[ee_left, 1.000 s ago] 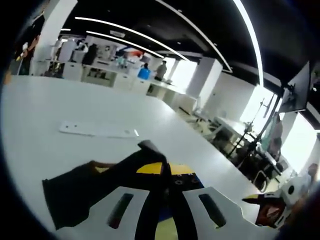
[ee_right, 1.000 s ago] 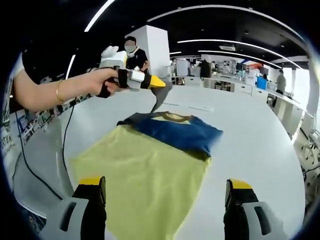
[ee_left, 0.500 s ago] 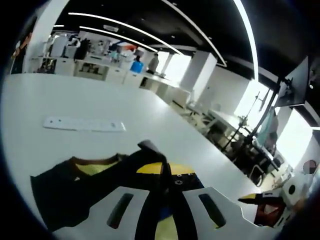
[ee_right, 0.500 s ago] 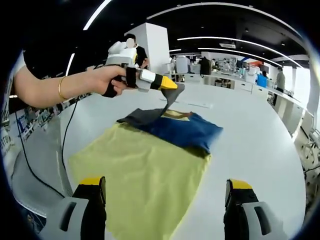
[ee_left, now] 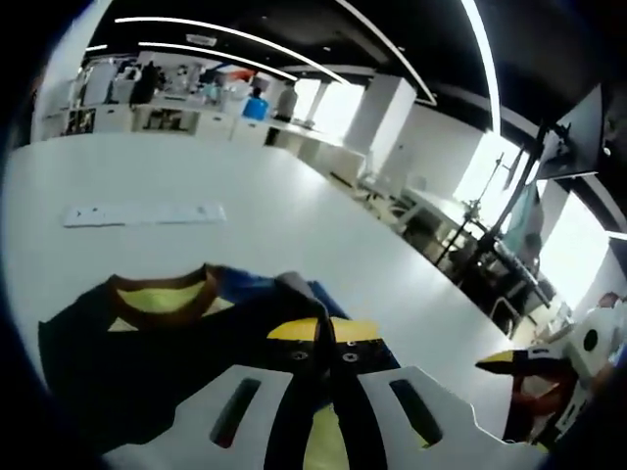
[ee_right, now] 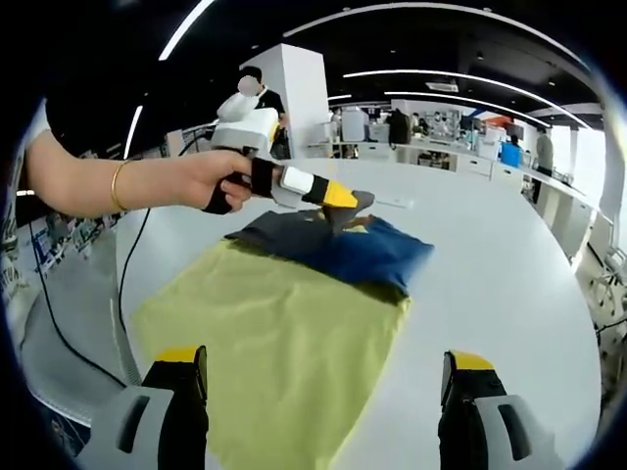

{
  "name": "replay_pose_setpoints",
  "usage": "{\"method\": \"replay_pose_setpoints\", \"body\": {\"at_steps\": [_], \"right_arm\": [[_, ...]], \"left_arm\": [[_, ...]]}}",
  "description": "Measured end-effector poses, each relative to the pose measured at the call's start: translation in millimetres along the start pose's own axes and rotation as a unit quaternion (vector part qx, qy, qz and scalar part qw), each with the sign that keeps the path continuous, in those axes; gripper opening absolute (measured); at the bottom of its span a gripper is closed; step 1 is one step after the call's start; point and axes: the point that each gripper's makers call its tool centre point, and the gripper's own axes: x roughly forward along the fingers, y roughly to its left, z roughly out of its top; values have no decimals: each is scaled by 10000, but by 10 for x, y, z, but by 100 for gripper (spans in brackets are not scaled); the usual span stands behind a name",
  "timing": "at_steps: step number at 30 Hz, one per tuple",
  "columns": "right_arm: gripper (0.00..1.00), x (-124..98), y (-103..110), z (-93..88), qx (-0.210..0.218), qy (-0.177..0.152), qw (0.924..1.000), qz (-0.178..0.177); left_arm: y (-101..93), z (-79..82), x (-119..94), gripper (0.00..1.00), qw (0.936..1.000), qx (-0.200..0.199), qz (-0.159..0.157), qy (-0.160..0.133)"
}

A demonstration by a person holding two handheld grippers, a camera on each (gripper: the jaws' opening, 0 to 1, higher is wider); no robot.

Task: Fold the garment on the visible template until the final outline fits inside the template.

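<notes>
A dark blue garment (ee_right: pixel 364 251) with a brown-and-yellow collar (ee_left: pixel 162 291) lies bunched at the far end of a yellow template sheet (ee_right: pixel 279 343) on the white table (ee_right: pixel 509 255). My left gripper (ee_right: pixel 353 202), held by a hand, hovers low over the garment's far-left part, shut on a pinch of dark fabric. In the left gripper view its jaws (ee_left: pixel 323 335) meet tightly on that fabric, just above the collar area. My right gripper (ee_right: pixel 323 392) stands open at the near edge of the yellow sheet, nothing between its fingers (ee_right: pixel 181 387). It also shows as an orange-tipped shape (ee_left: pixel 534 377).
A white strip (ee_left: pixel 142 212) lies on the table beyond the garment. A black cable (ee_right: pixel 125 284) runs down the table's left side. A person (ee_right: pixel 260 98) stands behind the table. Desks and office furniture fill the far background.
The left gripper has come down and across toward the garment's middle with the dark fabric still in it. The lifted flap now lies lower over the garment. My right gripper has stayed put.
</notes>
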Motion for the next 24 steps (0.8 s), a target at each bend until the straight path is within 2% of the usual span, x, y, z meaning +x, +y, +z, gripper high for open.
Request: {"method": "replay_pose_setpoints", "body": {"at_steps": [5, 9, 14, 20, 24], "right_arm": [[99, 11, 0, 6, 17, -32, 10000, 14], [99, 14, -13, 12, 33, -57, 10000, 4], [99, 19, -7, 29, 17, -74, 10000, 10], [99, 38, 26, 60, -18, -104, 9999, 48], [99, 36, 52, 94, -50, -134, 9999, 70]], "left_arm": [[-54, -56, 62, 0, 9999, -82, -105, 7], [-109, -128, 73, 4, 9996, 163, -232, 83], [-79, -168, 16, 22, 9987, 449, -229, 105], [-36, -78, -111, 50, 9964, 817, -209, -104], [-16, -35, -177, 66, 9955, 903, -204, -184]]}}
